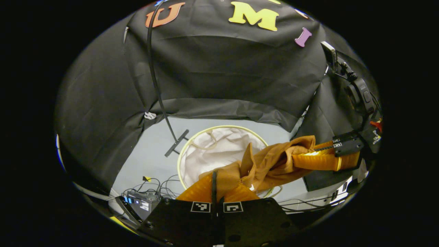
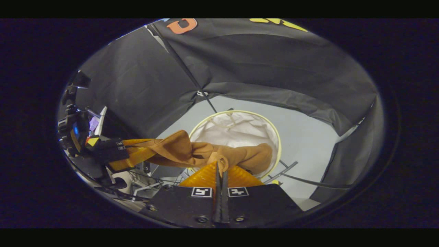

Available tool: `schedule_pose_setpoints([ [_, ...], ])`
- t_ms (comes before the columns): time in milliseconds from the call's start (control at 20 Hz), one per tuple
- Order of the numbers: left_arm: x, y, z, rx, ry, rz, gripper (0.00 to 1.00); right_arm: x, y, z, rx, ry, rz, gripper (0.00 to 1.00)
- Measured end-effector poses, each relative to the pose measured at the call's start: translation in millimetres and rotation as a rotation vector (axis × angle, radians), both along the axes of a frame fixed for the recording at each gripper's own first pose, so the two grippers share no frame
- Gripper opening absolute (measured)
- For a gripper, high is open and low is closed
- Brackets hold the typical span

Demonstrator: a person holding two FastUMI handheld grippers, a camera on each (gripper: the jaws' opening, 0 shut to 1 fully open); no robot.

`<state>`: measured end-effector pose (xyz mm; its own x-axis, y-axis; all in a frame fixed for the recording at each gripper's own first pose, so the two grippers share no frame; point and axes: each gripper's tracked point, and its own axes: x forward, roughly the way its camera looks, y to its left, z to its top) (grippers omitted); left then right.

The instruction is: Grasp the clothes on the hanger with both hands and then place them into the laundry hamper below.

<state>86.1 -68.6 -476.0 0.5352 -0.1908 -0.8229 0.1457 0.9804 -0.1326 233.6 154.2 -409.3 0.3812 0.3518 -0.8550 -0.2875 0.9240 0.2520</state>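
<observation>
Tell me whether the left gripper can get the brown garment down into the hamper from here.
Probably yes. The left gripper is shut on the brown garment, which hangs over the open hamper; nothing lies between. The right gripper grips the other end.

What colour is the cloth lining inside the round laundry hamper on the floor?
The hamper lining is white, with a pale yellow rim; the left gripper view shows it best.
</observation>
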Motion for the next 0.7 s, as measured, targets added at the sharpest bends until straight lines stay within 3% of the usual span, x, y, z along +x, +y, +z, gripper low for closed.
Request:
schedule_pose_setpoints([
  [50, 1.8, 1.3, -0.5, -0.001, 0.003, -0.003, 0.00, 3.3, 0.7, 0.9, 0.004, -0.006, -0.005, 0.04],
  [150, 5.3, 3.3, -2.0, 0.016, 0.005, -0.002, 0.00, 4.1, -1.3, 0.8, -0.002, -0.018, -0.002, 0.06],
  [200, 5.4, 6.7, -1.8, 0.029, 0.005, 0.000, 0.06, 6.5, -4.2, 0.1, -0.010, -0.031, 0.008, 0.07],
  [400, 7.3, 9.2, -0.1, 0.013, 0.005, 0.015, 0.00, 6.2, 0.4, 7.3, 0.016, -0.038, 0.003, 0.12],
  [450, 7.9, 9.5, 0.8, 0.005, 0.000, 0.018, 0.25, 7.8, 2.2, 10.5, 0.024, -0.046, -0.005, 0.14],
  [500, 8.5, 12.6, 1.1, 0.010, 0.000, 0.023, 0.50, 8.7, 0.2, 10.2, 0.026, -0.051, -0.009, 0.34],
  [600, 2.5, 23.7, -4.3, 0.046, 0.013, 0.039, 1.00, 8.1, -5.9, 7.4, 0.020, -0.043, -0.025, 0.55],
  [700, -1.4, 30.3, -7.3, 0.065, 0.022, 0.050, 0.96, 6.7, -9.0, 9.4, 0.028, -0.029, -0.047, 0.76],
])
